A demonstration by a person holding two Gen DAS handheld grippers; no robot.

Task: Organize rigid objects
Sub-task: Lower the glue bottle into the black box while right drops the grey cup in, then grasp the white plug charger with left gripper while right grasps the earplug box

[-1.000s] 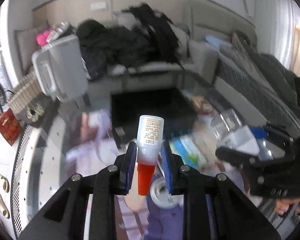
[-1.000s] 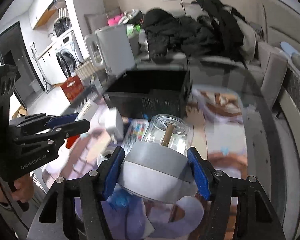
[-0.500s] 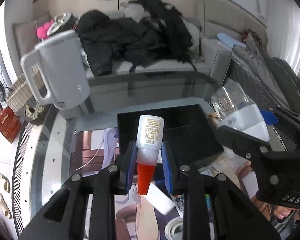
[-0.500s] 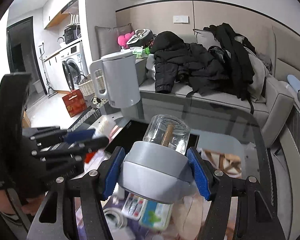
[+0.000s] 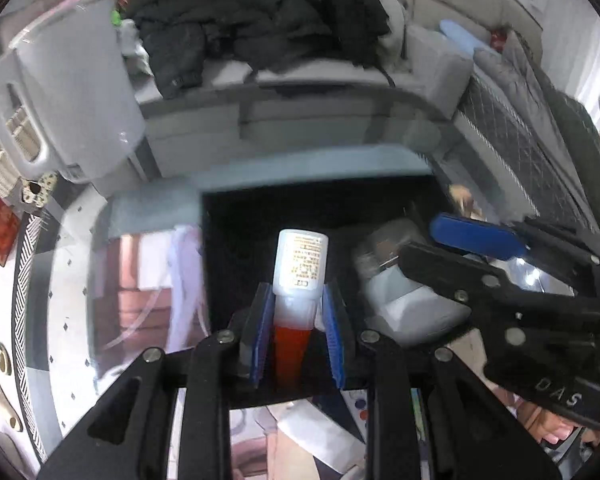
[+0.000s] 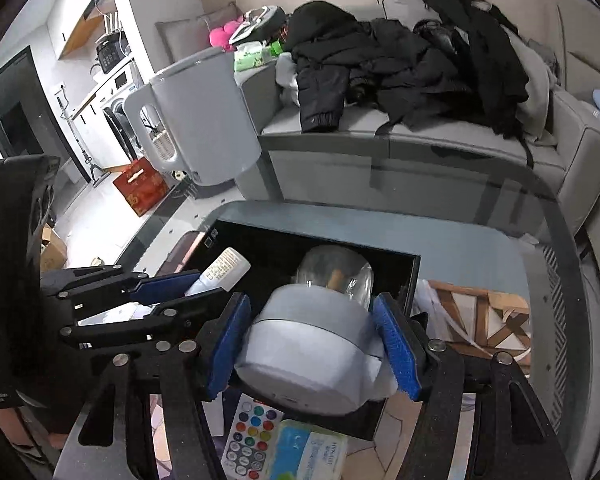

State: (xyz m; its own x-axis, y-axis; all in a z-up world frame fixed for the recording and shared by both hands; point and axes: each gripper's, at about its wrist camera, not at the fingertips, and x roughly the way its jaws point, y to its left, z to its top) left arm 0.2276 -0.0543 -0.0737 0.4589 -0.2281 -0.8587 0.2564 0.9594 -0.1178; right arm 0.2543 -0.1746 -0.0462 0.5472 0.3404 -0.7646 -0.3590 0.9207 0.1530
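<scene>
- Bottle (image 5: 299, 268), white with printed text and a red cap end, sits clamped between the blue pads (image 5: 261, 332) of the left gripper (image 5: 298, 334); its red end points back toward the gripper body and its white body sticks out forward, over the open black bin (image 5: 236, 232).
- From the right wrist view the same bottle (image 6: 220, 270) shows at the tip of the left gripper (image 6: 188, 290), to the left of the right gripper and above the bin's left part.
- Jar (image 6: 320, 328), a clear glass body with a wide grey lid, is gripped by the right gripper (image 6: 316, 344); the blue pads (image 6: 396, 352) press on the lid's two sides, and the glass end points forward into the black bin (image 6: 414, 280).
- Inside the glass a brownish stick-like thing shows, too blurred to name.
- In the left wrist view the jar (image 5: 404, 304) lies just right of the left gripper, held by the right gripper (image 5: 460, 256), which reaches in from the right.
- Below the right gripper, on the glass table (image 6: 500, 248), lie a card with coloured dots (image 6: 252, 436) and a blue-green packet (image 6: 312, 452), both just in front of the bin's near wall.
- Well ahead and to the left stands a grey kettle (image 6: 196, 116).
- Beyond it, a grey sofa (image 6: 420, 148) carries a heap of black clothes (image 6: 400, 56).
</scene>
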